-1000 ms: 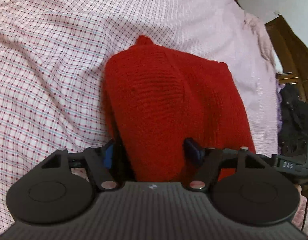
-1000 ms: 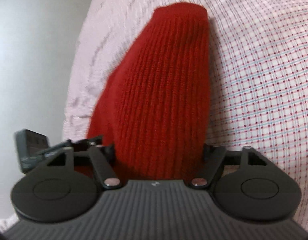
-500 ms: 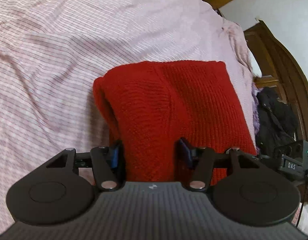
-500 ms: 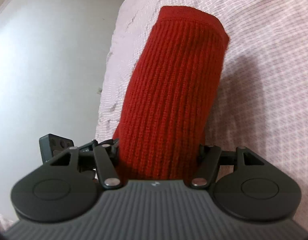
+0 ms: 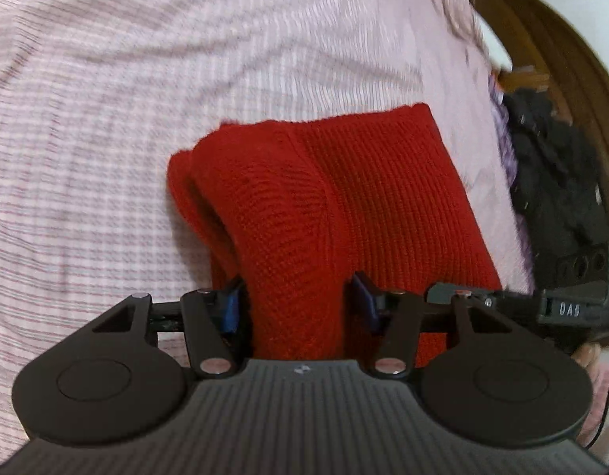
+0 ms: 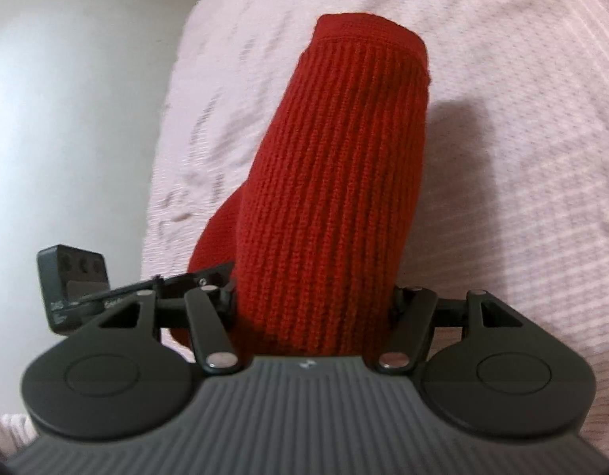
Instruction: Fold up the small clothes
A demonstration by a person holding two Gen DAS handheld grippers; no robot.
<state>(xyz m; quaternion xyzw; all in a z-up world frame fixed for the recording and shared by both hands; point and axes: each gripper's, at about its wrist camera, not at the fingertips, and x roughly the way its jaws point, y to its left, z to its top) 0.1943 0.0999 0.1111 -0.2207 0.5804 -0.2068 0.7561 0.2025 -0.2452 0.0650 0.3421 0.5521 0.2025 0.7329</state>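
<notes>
A red knitted garment (image 5: pixel 336 198) hangs folded between both grippers above the pink checked bed sheet (image 5: pixel 106 118). My left gripper (image 5: pixel 298 303) is shut on one bunched end of it; blue pads show on each side of the cloth. My right gripper (image 6: pixel 314 297) is shut on the other end, and the ribbed red knit (image 6: pixel 344 166) drapes away from it toward the sheet (image 6: pixel 522 158). Both grippers' fingertips are mostly hidden by the cloth.
A dark wooden headboard or furniture (image 5: pixel 561 59) and a heap of black cloth (image 5: pixel 553 182) lie at the right of the left wrist view. A grey wall or floor (image 6: pixel 67 118) borders the bed edge at the left of the right wrist view.
Both grippers have lifted and tilted with the garment; it hangs higher over the sheet, and the small knob at its far edge no longer shows.
</notes>
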